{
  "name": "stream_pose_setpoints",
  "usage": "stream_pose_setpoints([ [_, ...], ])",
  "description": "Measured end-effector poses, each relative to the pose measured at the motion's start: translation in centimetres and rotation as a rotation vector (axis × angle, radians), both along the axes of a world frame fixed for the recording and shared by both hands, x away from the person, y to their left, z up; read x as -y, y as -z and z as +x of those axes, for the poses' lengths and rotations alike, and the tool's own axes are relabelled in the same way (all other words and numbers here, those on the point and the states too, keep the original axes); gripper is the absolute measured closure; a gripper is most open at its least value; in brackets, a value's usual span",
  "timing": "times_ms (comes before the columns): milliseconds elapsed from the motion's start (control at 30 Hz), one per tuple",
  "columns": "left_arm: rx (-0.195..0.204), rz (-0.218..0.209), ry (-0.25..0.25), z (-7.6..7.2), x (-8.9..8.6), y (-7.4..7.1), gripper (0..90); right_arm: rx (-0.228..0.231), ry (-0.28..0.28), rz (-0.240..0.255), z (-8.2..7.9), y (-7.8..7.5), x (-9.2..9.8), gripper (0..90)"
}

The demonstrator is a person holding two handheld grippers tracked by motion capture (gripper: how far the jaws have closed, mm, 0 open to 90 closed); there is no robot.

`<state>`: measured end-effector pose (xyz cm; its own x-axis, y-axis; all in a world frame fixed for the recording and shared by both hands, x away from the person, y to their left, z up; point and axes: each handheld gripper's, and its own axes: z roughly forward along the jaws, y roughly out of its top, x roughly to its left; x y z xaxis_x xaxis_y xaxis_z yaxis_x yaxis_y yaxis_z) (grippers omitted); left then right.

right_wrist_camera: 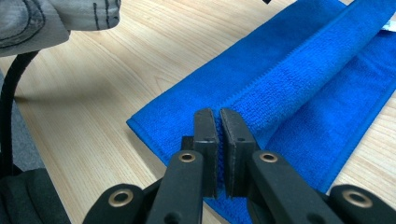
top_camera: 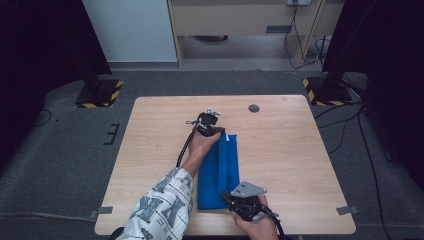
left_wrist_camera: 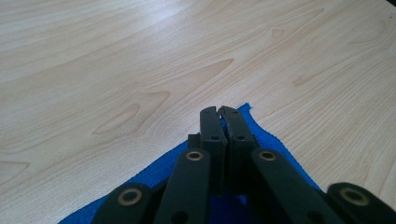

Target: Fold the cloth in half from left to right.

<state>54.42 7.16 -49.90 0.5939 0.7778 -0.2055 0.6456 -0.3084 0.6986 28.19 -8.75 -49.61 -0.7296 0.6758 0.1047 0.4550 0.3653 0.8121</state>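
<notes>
Blue towel [top_camera: 218,172] folded, far corner hidden behind left gripper [left_wrist_camera: 218,111]

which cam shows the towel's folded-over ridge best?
Right gripper view: the blue towel spreads wide there, and the raised fold runs clearly from the shut jaws toward the top right. The high view gives its whole narrow outline but little fold detail. The left gripper view catches just one corner behind the jaws.

Table [top_camera: 150,150]: light wood grain, bare surface spreading on every side of both grippers. Round dark grommet [top_camera: 254,108]: set in the tabletop, beyond and right of the left gripper. Two black stand bases with yellow-black striped edges [top_camera: 98,93] [top_camera: 325,92]: on grey carpet past the far table corners.
</notes>
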Motion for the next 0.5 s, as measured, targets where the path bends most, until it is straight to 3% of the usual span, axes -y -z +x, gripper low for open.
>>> stream_pose_setpoints([
  [233,-0.010,0.001,0.001,0.19,0.29,0.71,88.1,-0.019,0.009,-0.006,0.31,0.54,0.27,86.0],
  [367,-0.019,-0.027,0.005,0.22,0.53,0.89,87.2,-0.019,0.013,-0.010,0.25,0.72,0.51,85.2],
  [500,-0.008,-0.028,0.010,0.11,0.90,0.78,86.1,-0.028,0.027,-0.023,0.23,0.99,0.98,84.3],
])
